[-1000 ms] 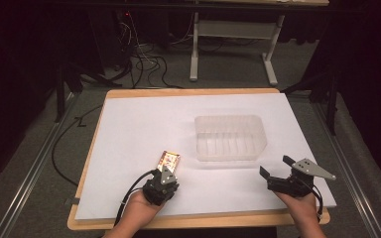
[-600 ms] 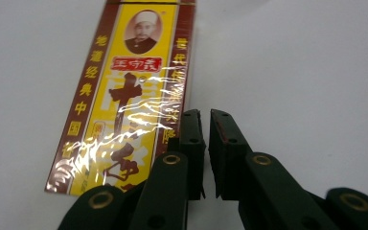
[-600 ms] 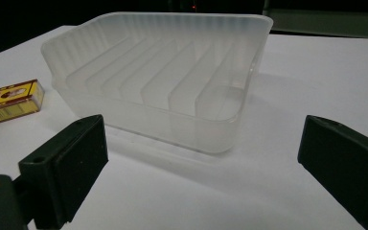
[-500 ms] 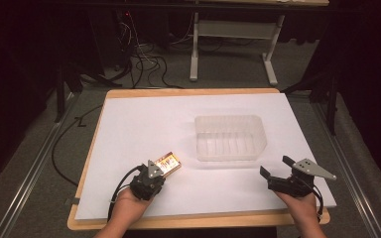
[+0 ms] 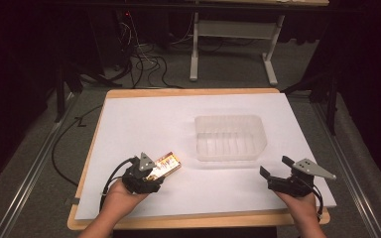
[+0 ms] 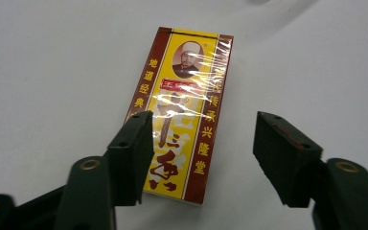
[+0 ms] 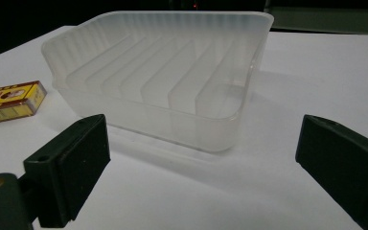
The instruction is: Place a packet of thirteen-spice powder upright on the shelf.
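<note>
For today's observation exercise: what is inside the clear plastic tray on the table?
The clear plastic tray holds no objects: only its own moulded ridges show across the floor. The yellow box lies outside it on the white table. The tray's near wall slightly blurs the floor just behind it.

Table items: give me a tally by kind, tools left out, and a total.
Yellow and red box: 1
Clear plastic tray: 1
Total: 2
</note>
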`<move>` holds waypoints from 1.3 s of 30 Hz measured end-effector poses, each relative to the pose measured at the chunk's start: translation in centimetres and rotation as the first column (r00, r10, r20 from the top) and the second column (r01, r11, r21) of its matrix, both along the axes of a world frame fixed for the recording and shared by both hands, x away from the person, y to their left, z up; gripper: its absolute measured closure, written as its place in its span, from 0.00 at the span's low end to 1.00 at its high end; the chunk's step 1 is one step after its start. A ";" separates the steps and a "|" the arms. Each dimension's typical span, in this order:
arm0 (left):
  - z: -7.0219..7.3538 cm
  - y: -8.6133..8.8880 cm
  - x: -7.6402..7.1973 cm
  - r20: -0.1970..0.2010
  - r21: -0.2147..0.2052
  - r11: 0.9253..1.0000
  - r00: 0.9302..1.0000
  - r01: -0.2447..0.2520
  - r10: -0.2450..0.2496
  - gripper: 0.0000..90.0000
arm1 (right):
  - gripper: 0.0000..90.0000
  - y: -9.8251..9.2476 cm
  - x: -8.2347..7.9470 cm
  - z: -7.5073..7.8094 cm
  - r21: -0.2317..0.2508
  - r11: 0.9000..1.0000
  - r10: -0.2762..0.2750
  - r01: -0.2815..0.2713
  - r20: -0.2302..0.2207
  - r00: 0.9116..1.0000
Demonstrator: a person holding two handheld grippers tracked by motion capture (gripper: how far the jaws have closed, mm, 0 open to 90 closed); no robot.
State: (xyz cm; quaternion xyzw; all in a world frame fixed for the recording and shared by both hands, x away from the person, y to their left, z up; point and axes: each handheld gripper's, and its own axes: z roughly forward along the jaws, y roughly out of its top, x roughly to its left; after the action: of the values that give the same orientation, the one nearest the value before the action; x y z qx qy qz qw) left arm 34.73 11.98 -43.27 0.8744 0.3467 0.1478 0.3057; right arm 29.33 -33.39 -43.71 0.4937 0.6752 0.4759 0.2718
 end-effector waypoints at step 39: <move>-1.3 -2.3 5.8 -0.289 0.224 0.963 0.954 0.148 -0.079 0.12 | 0.06 0.1 0.0 -0.1 0.002 1.000 0.015 -0.015 -0.008 1.000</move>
State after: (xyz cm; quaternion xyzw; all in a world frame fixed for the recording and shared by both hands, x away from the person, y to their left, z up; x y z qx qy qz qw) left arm 40.54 9.64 -44.53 0.9358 0.3141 0.0471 0.1528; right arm 29.35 -33.28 -43.78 0.4909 0.6796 0.4763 0.2650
